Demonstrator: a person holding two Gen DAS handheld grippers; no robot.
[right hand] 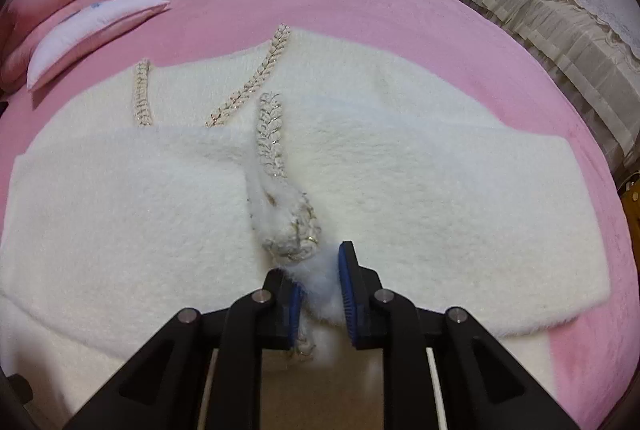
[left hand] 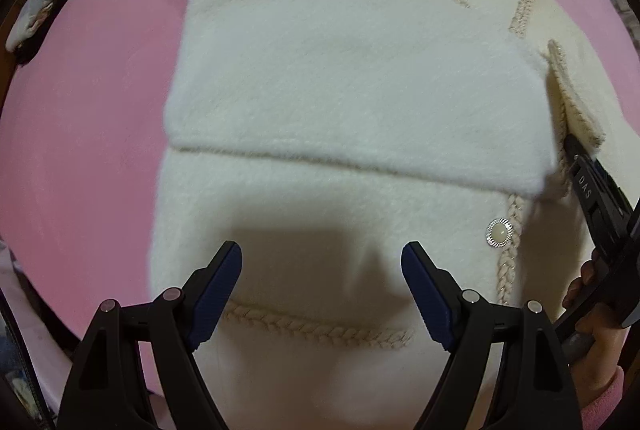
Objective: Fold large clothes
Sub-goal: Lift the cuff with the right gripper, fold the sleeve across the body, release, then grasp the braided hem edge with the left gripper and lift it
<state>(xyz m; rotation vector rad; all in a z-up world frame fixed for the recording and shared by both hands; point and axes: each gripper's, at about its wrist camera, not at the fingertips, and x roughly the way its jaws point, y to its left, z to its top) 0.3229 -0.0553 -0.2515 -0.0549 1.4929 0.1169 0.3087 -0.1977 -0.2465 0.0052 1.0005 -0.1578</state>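
The cream fluffy cardigan lies part-folded on the pink bed. The right gripper, jaws narrow, has its braided cuff between them, perhaps loosely; lay it flat before withdrawing. The left gripper hovers wide, empty.

A pink bed bears a white cardigan and pillow.

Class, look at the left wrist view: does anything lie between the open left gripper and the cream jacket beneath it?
Nothing visible does. The left gripper hangs open directly over the cream jacket, with only its own shadow on the fabric between the fingers. The right gripper sits off at the jacket's trimmed edge.
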